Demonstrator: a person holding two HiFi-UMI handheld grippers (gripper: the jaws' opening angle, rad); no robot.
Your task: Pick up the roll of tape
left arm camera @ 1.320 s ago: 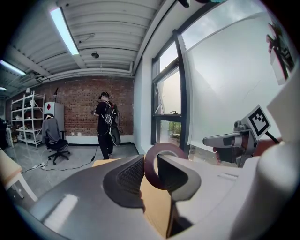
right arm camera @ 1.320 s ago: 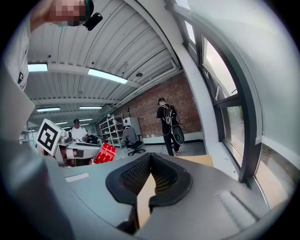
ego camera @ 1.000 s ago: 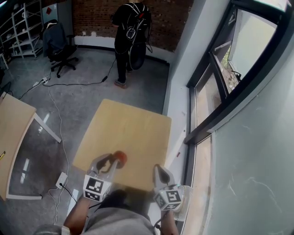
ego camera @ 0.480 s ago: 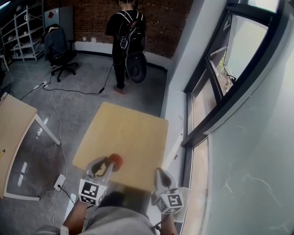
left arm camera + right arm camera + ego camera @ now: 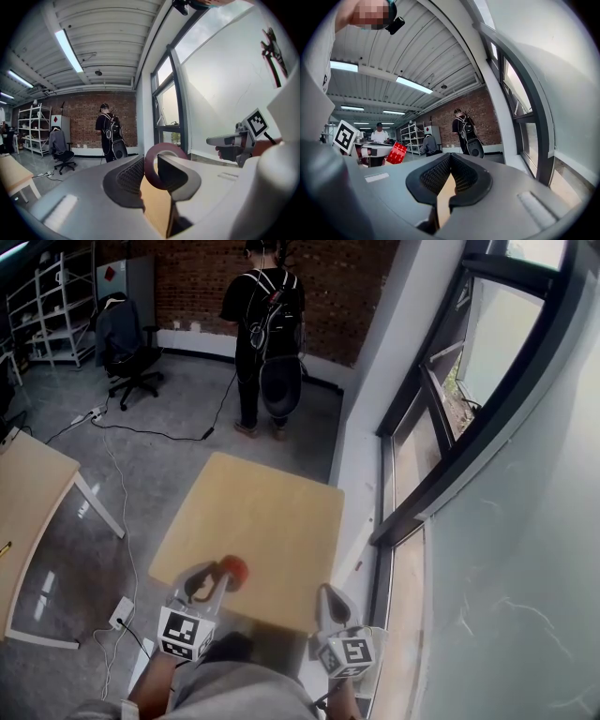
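Note:
My left gripper [image 5: 221,575] is shut on the red roll of tape [image 5: 233,569] and holds it just above the near edge of the light wooden table [image 5: 262,512]. In the left gripper view the tape [image 5: 149,165] stands as a ring on edge between the dark pads, with the gripper [image 5: 151,171] closed round its left rim. My right gripper [image 5: 326,592] hovers at the table's near right corner, shut with nothing in it; its pads meet at the tips [image 5: 450,160]. From the right gripper view the tape [image 5: 397,153] shows at the left.
A person with a backpack [image 5: 267,324] stands beyond the table by the brick wall. An office chair [image 5: 122,343] and shelves [image 5: 42,306] are at the far left. Another table [image 5: 28,493] sits left, cables [image 5: 122,521] run on the floor, and windows [image 5: 450,427] line the right.
Both grippers have drawn slightly back toward me, the tape still in the left one. The person at the back has stepped a little to the right.

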